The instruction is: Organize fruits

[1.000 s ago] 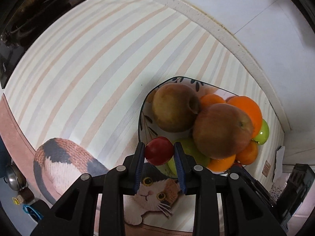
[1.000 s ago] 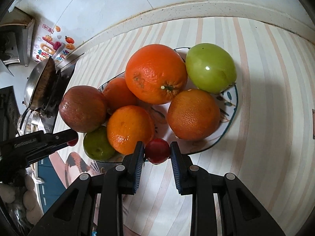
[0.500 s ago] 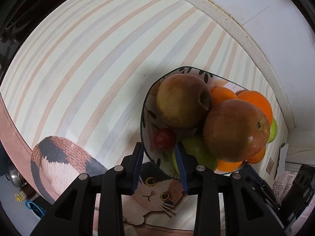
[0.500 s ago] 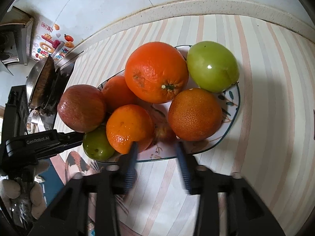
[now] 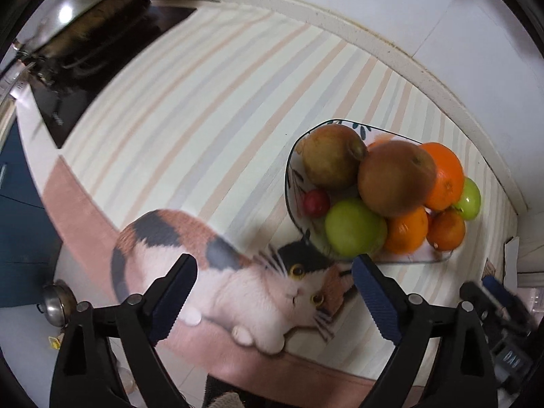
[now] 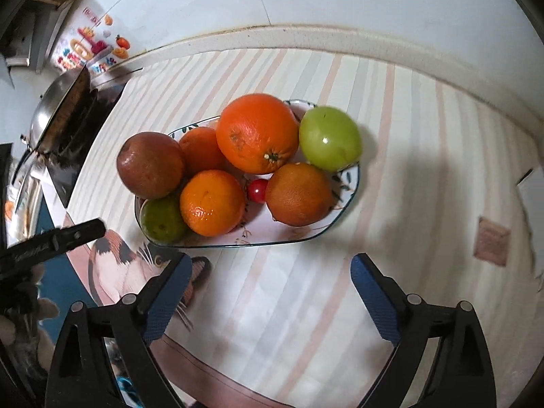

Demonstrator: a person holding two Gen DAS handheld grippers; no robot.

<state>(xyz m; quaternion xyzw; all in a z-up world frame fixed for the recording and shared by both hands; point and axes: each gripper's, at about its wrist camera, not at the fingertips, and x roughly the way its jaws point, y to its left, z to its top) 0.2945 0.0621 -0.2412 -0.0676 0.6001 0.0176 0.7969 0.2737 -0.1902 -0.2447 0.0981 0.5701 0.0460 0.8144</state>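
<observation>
Both grippers hang above the striped table (image 6: 306, 306), pointing steeply down, nothing between the fingers. Left gripper (image 5: 273, 294): fingers have just been opening and now stand spread wide, over the printed cat (image 5: 238, 282) at lower centre of its view. Right gripper (image 6: 268, 287): fingers likewise just opened, spread wide, below the plate (image 6: 346, 183) in its view. Fruits sit piled on the plate, right of centre in the left view, centre in the right view. Two small red fruits lie low in the pile: one (image 5: 316, 203) at the plate's left edge in the left view, between the brownish pear (image 5: 331, 158) and a green apple (image 5: 353, 227); the other (image 6: 257, 190) wedged between two oranges (image 6: 212, 202) in the right view. Judgement: the red ones are light, smooth, thin-skinned, likely to bruise or burst under a hard pinch; take across the widest part with a light close. Oranges are firm with a grippy rind; apples are hard, slick and heavy. The large orange (image 6: 257, 132) and the reddish apple (image 6: 149, 165) ride high on the others and may roll if a neighbour is pulled. Fruits are near round, no clear long axis; the pear's longer axis runs roughly upper left to lower right, one end at its right. The large orange's stem scar faces lower right.
</observation>
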